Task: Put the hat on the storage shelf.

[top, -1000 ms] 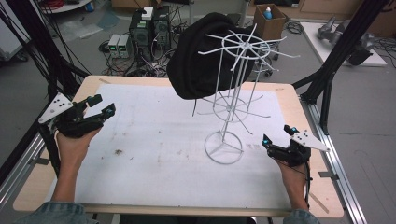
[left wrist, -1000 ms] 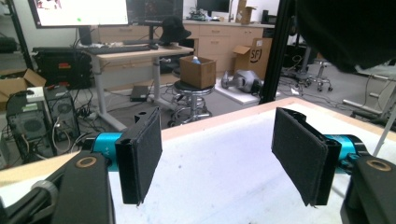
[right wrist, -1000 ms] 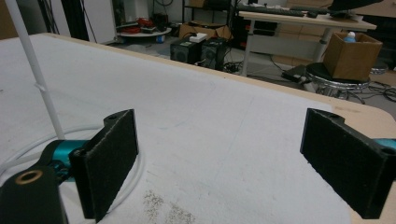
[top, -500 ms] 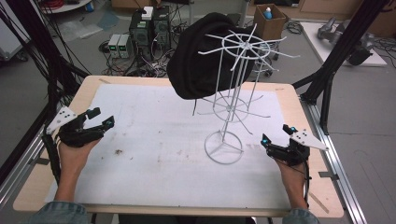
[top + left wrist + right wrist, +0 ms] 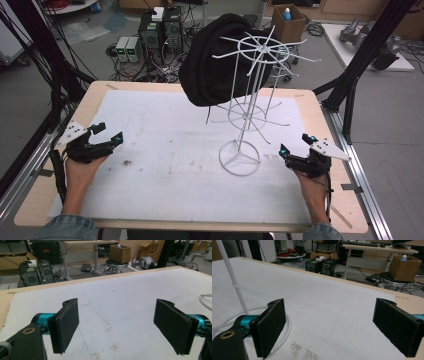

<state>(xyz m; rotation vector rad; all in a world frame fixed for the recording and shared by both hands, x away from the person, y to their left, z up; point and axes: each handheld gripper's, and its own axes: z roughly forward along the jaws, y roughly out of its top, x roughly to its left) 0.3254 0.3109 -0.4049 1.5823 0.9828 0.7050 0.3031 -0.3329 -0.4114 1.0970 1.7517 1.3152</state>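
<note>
A white wire display rack stands on the white mat, right of centre, its ring base flat on the mat. A black knit hat hangs from the rack's top arms on the left side. My left gripper rests low at the table's left edge; its jaws have just been opening and nothing lies between them. My right gripper sits open just right of the ring base, with bare mat between its pads. In the right gripper view the rack's pole rises at far left.
The wooden table edge borders the mat. Black frame posts stand at both back corners. Computer towers, a cardboard box and cables sit on the floor behind. A small dark stain marks the mat near my left gripper.
My left gripper has sunk toward the table and its jaws have spread wider. The right gripper, the rack and the hat have stayed put.
</note>
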